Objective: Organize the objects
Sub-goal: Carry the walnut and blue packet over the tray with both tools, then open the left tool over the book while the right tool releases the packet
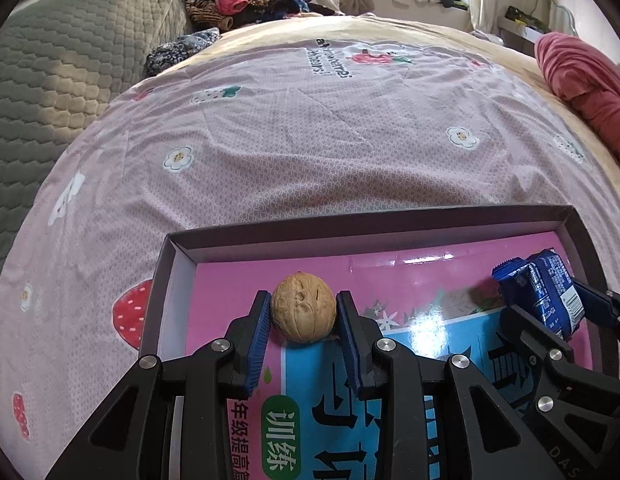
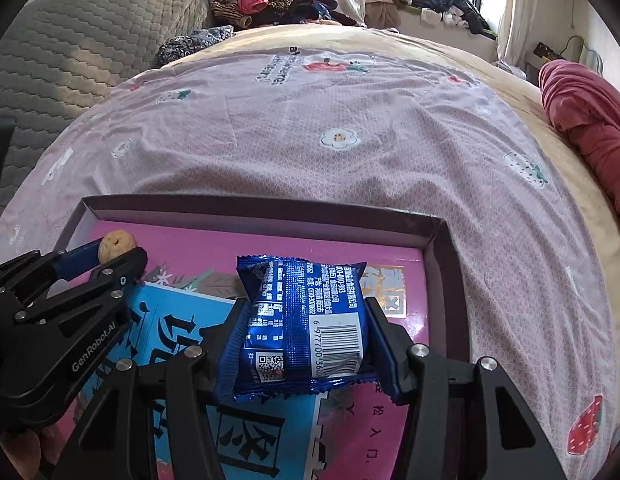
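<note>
The book (image 1: pixel 310 408) lying in the box (image 1: pixel 370 224) is cut off by the lower edge in both views, and the 2 grippers cover much of its cover, so its title cannot be read whole. The blue packet (image 2: pixel 299 326) hides the right gripper's pads, and its small print is too fine to read. At the right edge the red blanket (image 2: pixel 586 120) is cropped.
</note>
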